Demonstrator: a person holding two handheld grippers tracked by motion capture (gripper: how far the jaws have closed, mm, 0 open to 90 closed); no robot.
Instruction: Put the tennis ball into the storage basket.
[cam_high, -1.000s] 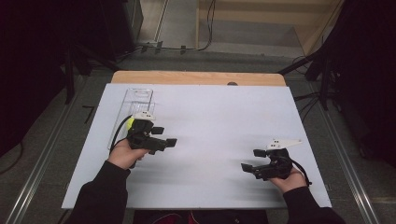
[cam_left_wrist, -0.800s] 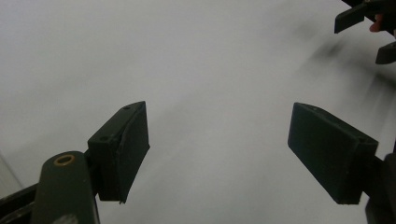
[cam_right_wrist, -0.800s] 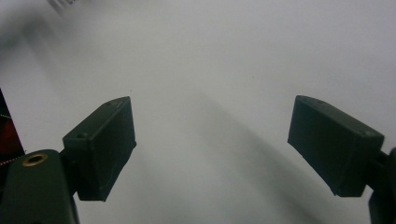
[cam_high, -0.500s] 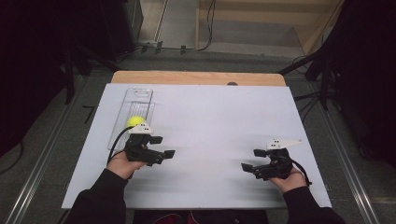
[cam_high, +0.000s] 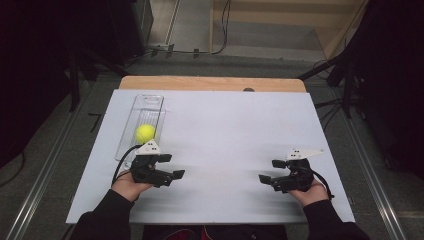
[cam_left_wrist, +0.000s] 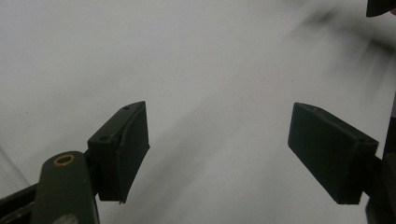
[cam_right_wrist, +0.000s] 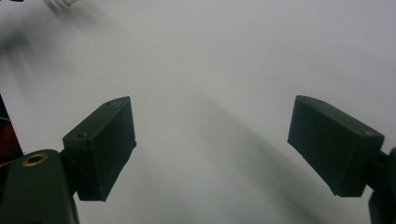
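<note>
Both grippers stand released, with nothing but bare white board between their black jaws in each gripper view. In the high view the left gripper (cam_high: 167, 167) sits at lower left of the frame, the right gripper (cam_high: 269, 171) at lower right, each held low over the board (cam_high: 235, 130) and pointing inward toward the other.

The ball (cam_high: 145, 133), yellow-green, lies in the clear tray (cam_high: 148, 102) at left of centre, just above the left gripper and apart from it. The tray runs lengthwise up the frame along the board's left side, with the ball in its nearer half.

By my reading the ball is set down in the tray and the hands are parked, so this is a rest point between steps. If the ball is to be taken up again, the left gripper is the one to use: it would need to turn toward the tray, come down over the ball with jaws spread wider than it, and clear the tray walls.
</note>
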